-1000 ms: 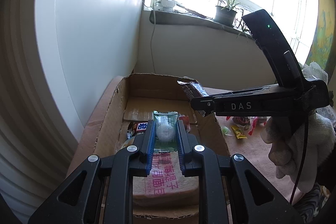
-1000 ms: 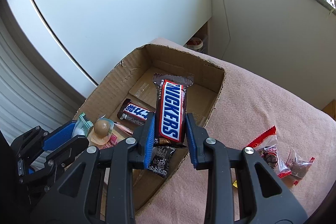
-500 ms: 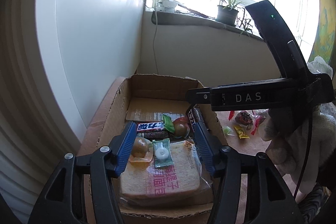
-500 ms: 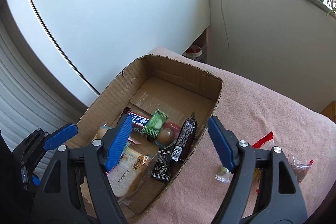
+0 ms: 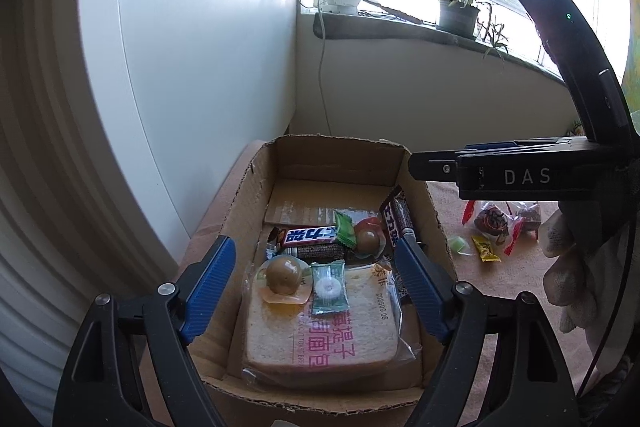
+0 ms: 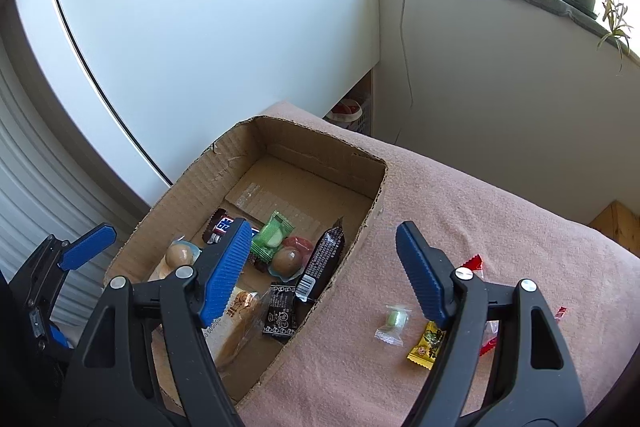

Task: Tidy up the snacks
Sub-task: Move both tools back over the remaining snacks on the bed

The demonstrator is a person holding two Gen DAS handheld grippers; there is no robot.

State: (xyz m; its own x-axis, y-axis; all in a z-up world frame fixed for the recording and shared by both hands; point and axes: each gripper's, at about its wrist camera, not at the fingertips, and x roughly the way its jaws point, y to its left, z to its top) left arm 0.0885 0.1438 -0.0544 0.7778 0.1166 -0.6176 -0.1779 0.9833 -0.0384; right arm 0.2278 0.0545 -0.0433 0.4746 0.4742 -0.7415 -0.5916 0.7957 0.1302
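Both grippers spread wide, nothing held: left gripper low centre over cardboard box, right gripper straddling its right wall. Between-picks step, judging by loose pieces. Next: shift right toward green candy and yellow sachet on pink cloth, lower right. Chocolate bar leaning inside box.

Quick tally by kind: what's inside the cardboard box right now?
Snickers bars: 2
Jelly cups: 2
Green-wrapped candies: 2
Bread pack: 1
Black packet: 1
Total: 8
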